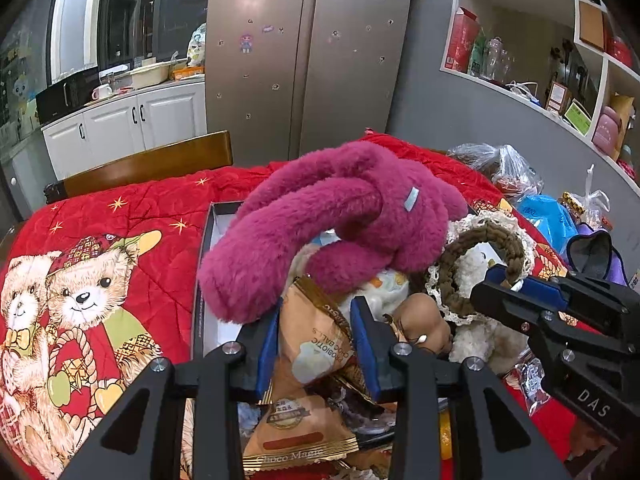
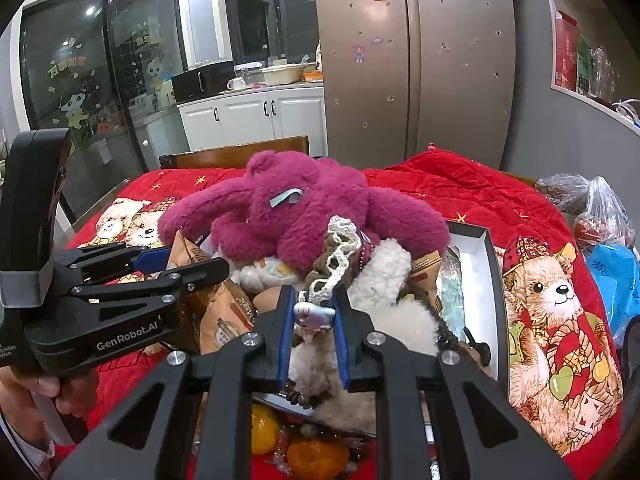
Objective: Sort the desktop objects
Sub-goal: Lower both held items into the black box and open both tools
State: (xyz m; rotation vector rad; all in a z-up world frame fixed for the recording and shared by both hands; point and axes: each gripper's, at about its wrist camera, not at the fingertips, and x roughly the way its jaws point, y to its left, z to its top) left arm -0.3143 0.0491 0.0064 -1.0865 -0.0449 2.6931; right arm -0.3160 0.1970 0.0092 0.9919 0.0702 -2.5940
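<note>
One snack packet (image 1: 316, 344), seemingly upright, top upward

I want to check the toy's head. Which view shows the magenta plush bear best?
The right wrist view: the magenta plush bear shows its head, ears and body. The left wrist view shows the bear mostly as limbs and a tag.

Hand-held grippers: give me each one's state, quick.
Left hand-held gripper: shut on a snack packet.
Right hand-held gripper: shut on a doll by its small grey-white part.
</note>
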